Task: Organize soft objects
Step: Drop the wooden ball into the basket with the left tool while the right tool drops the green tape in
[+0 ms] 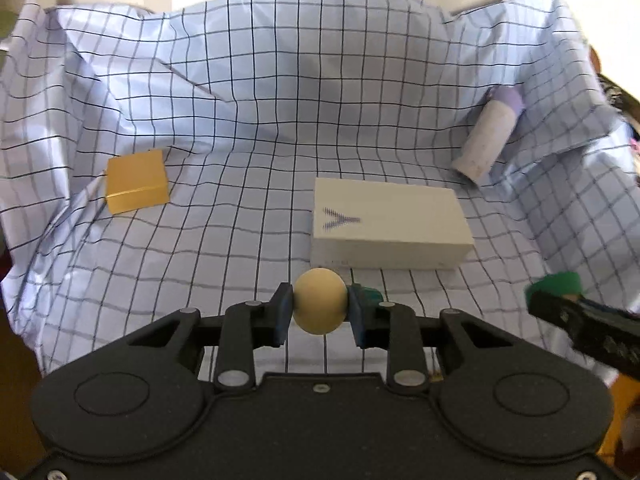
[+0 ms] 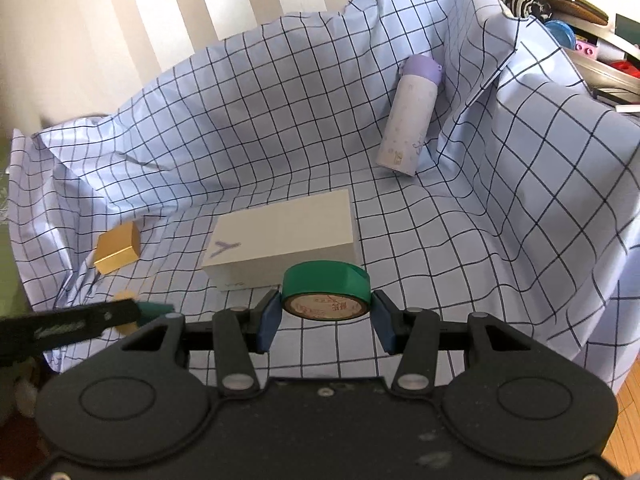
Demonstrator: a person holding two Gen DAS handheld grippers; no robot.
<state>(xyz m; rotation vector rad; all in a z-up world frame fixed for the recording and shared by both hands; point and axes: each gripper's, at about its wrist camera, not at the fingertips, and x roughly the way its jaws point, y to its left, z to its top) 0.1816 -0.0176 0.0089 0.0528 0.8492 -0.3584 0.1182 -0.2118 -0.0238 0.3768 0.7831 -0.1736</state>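
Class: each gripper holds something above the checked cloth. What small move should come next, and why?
Probably carry both a little further clear of the cloth. The left gripper is shut on the ball and the right gripper on the green tape, both lifted, while the white box lies just ahead of them.

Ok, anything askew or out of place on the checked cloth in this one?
One thing: the lilac-capped bottle lies tipped over, propped against a fold of the rumpled checked cloth. The white box and gold box sit flat. Nothing looks spilled or damaged.
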